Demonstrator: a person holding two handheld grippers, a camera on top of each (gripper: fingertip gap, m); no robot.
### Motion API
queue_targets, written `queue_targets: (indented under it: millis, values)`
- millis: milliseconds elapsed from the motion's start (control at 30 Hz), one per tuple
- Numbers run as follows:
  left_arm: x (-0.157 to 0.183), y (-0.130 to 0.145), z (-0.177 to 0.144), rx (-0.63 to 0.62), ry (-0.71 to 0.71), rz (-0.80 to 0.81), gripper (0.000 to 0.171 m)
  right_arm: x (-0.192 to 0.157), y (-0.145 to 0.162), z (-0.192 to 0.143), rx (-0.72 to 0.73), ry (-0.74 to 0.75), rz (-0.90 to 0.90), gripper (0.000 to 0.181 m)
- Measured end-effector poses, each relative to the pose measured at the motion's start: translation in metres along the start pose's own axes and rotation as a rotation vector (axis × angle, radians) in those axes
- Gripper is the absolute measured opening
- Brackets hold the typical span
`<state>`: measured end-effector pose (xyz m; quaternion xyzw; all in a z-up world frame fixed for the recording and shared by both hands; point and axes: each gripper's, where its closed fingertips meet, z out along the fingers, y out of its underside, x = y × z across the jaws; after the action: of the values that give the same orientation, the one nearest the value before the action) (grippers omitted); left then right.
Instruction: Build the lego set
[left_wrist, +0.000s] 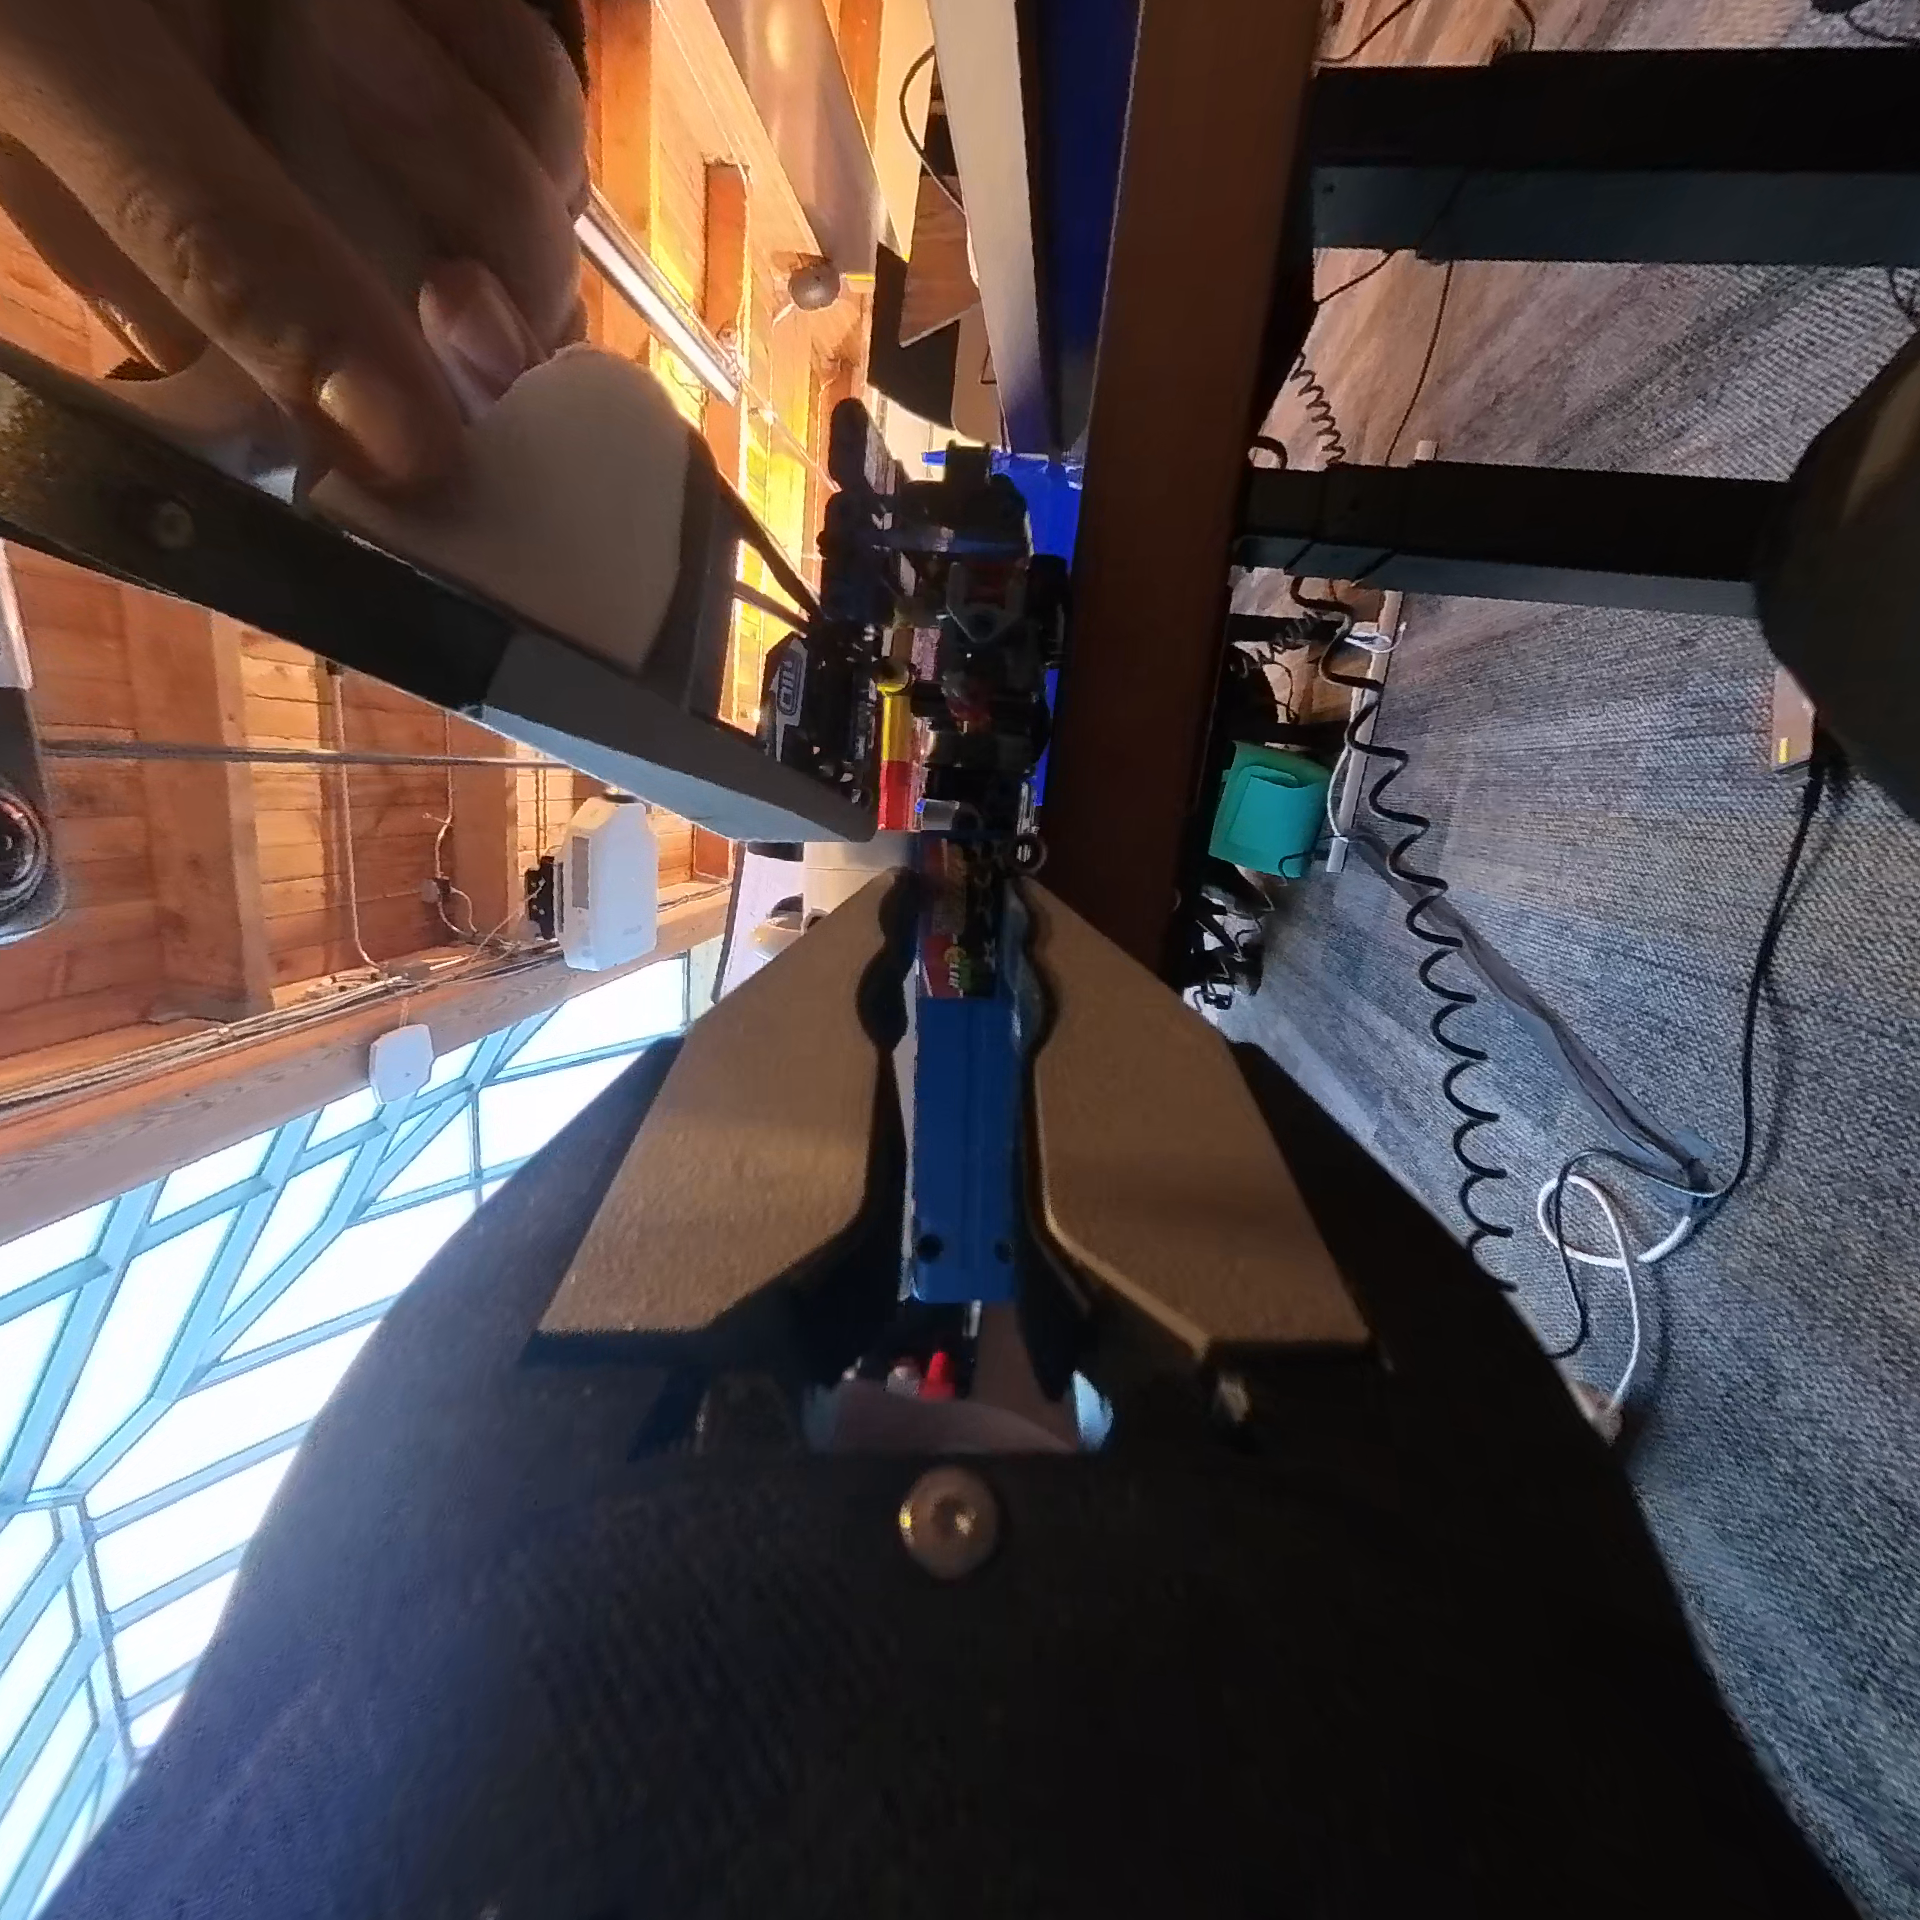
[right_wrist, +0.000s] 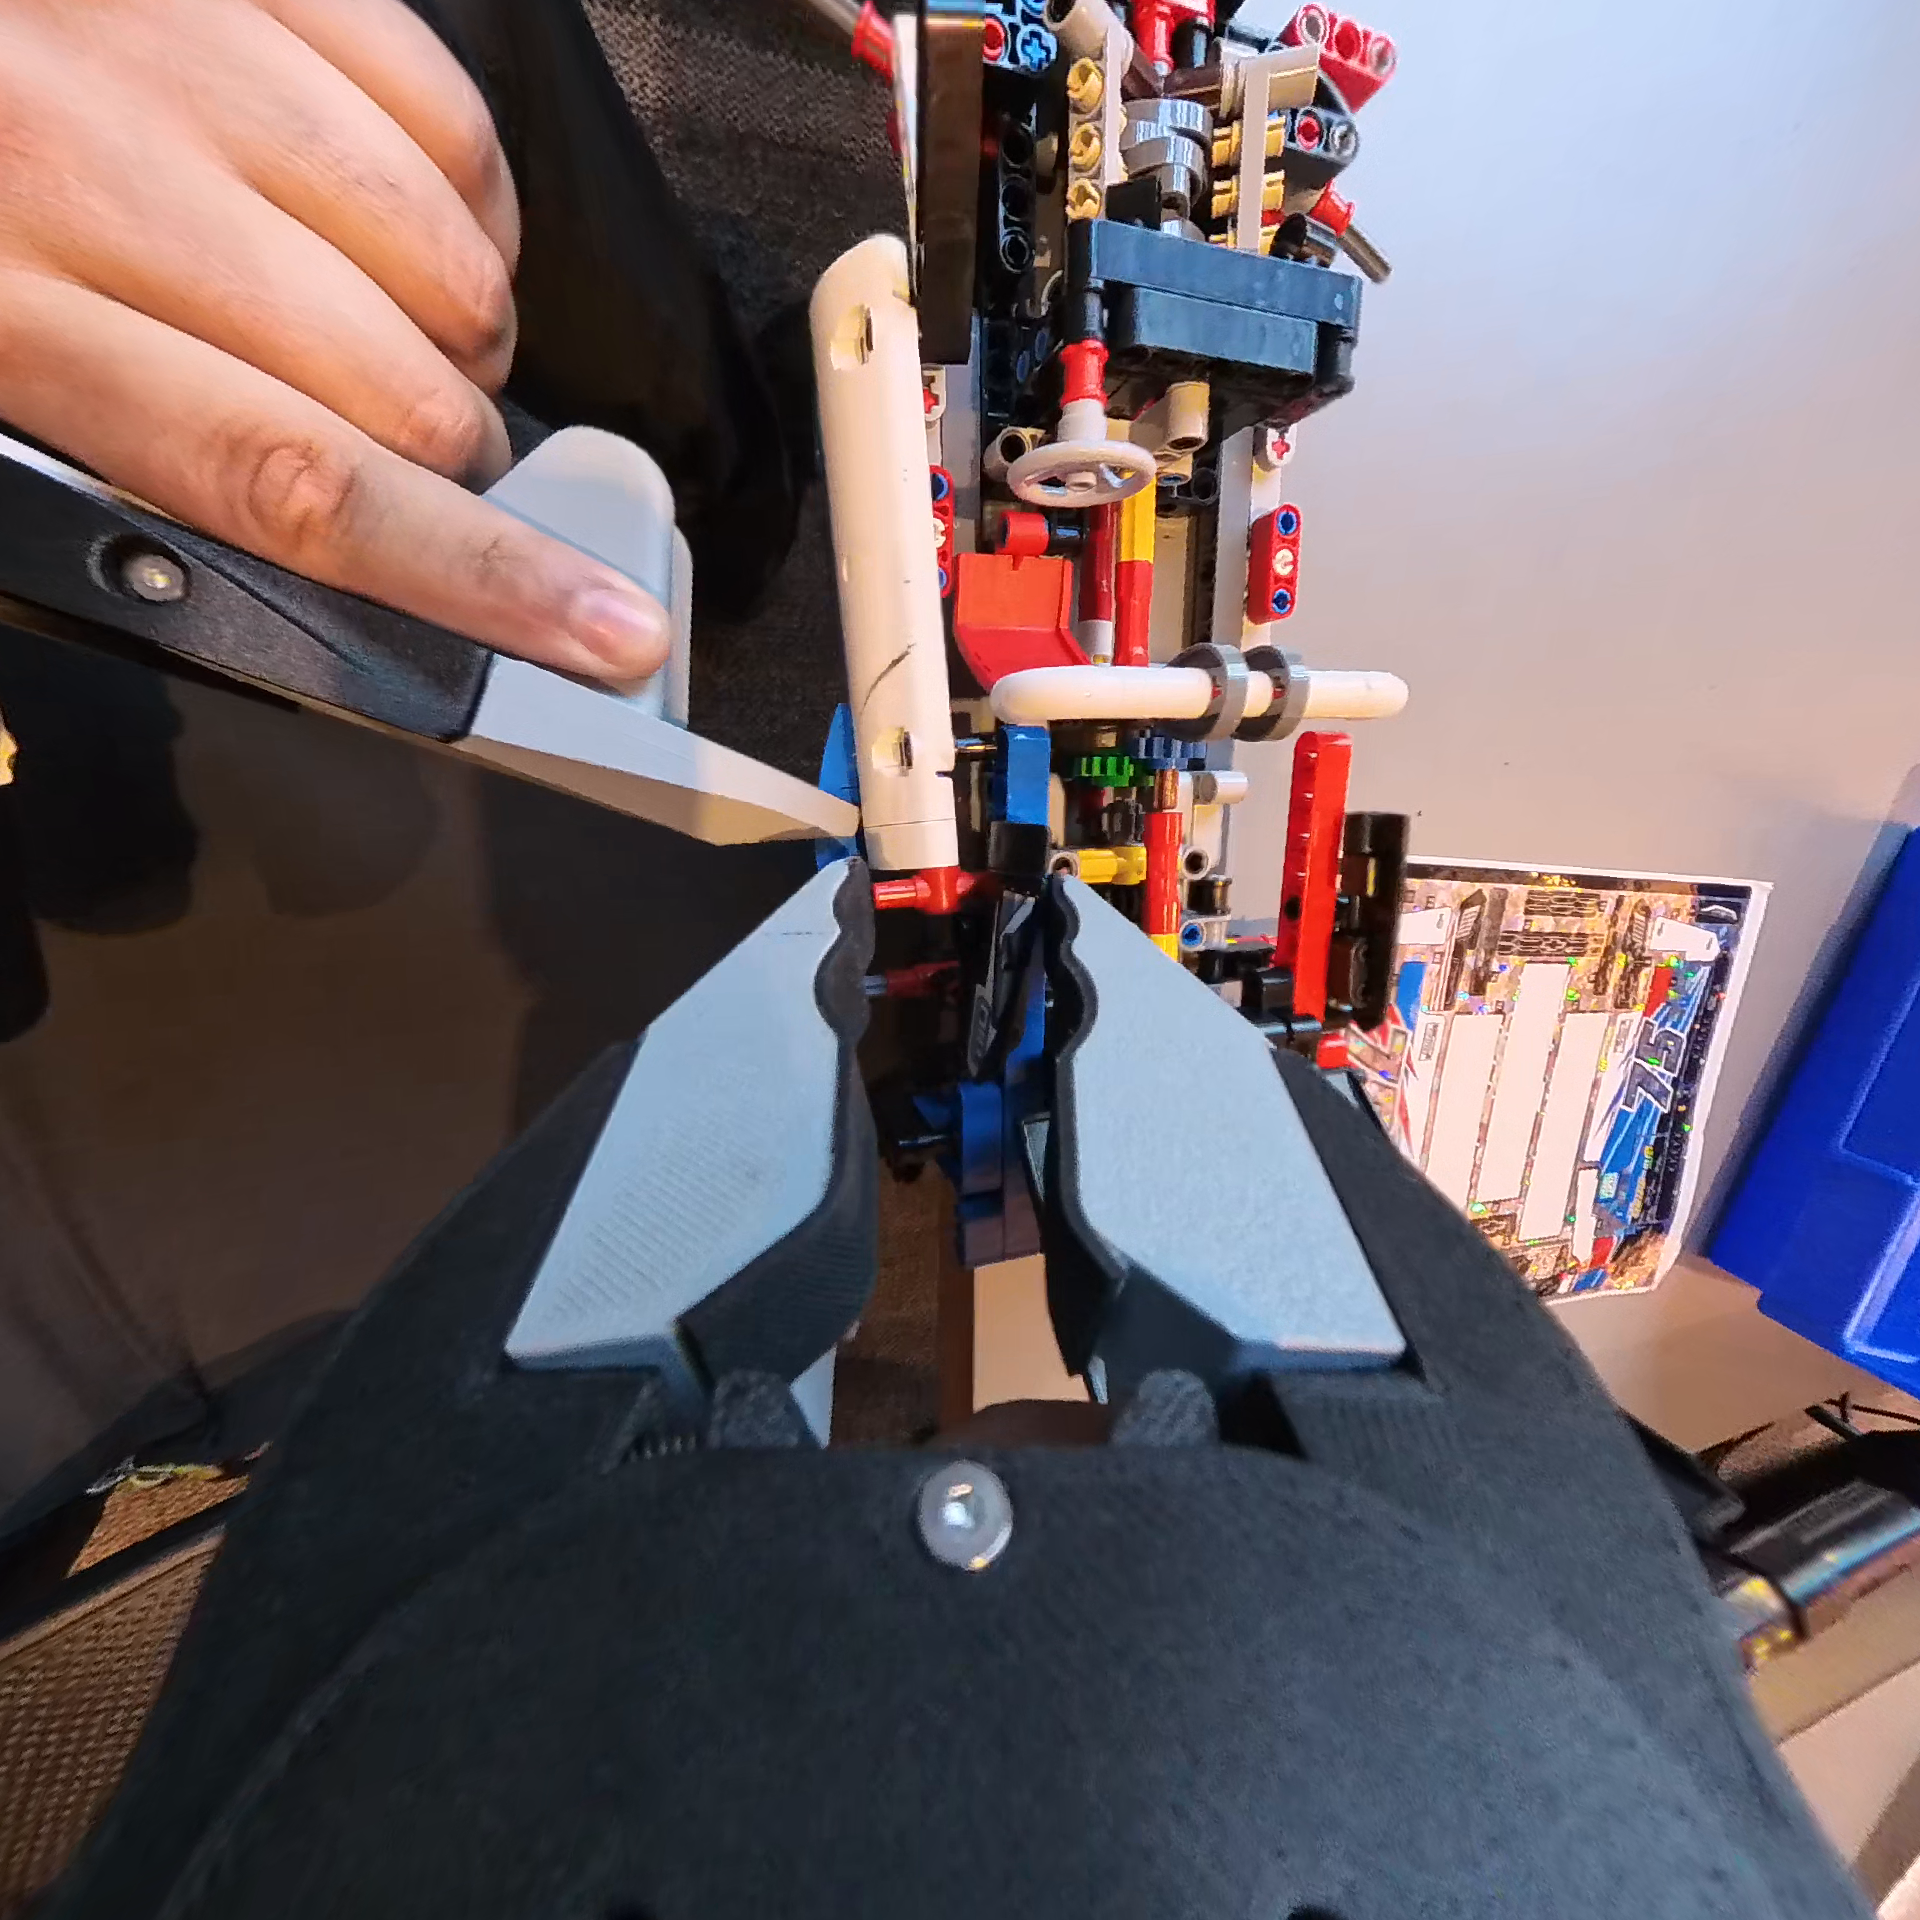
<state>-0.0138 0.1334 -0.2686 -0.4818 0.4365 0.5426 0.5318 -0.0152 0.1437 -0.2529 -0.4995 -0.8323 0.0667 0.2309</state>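
Both tools, left tool and right tool, clamped on the half-built lego model aloft, one twist from popping loose beams.

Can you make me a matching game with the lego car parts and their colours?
Things:
1. steering wheel
2. small gear
3. long tube on the lego model's left side
4. sheet of stickers

Descriptions:
A. green
B. white, standing upright
C. light grey, round
D. many colours, lying flat on the table

Pairs: 1-C, 2-A, 3-B, 4-D
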Motion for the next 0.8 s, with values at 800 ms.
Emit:
queue_targets:
  millis: [800]
  values:
    - [0.0002,0.0019,0.0005,0.032,0.034,-0.005,0.013,0.0014,-0.0005,0.0007,0.008,0.014,-0.01,0.031]
